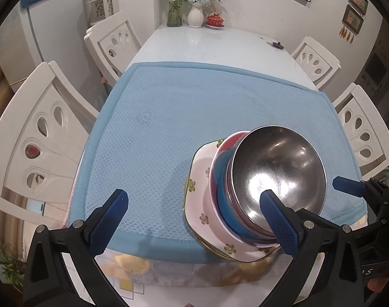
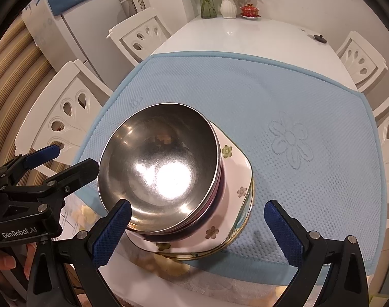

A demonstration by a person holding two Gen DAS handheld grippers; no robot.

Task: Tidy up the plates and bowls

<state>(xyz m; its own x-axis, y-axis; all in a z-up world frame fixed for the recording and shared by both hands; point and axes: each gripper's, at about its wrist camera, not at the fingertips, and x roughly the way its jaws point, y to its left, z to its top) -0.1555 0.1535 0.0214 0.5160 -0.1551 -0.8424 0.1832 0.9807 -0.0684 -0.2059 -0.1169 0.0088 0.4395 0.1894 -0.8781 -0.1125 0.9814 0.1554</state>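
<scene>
The stack sits at the near edge of the blue mat (image 1: 194,107): a steel bowl (image 1: 276,171) nested on coloured bowls (image 1: 224,199) atop the floral plates (image 1: 207,212). It lies between my 2 grippers, off to the right of my left gripper (image 1: 194,220) and to the left of my right gripper (image 2: 197,230). Both stand wide open and empty, each with its inner finger at the bowl's rim, so neither looks clearly nearer.

Glossy polished metal bowl (image 2: 163,168) gleams over a glazed ceramic plate (image 2: 235,176) (floral), on a matt, waffle-textured cloth mat (image 2: 309,107).
</scene>
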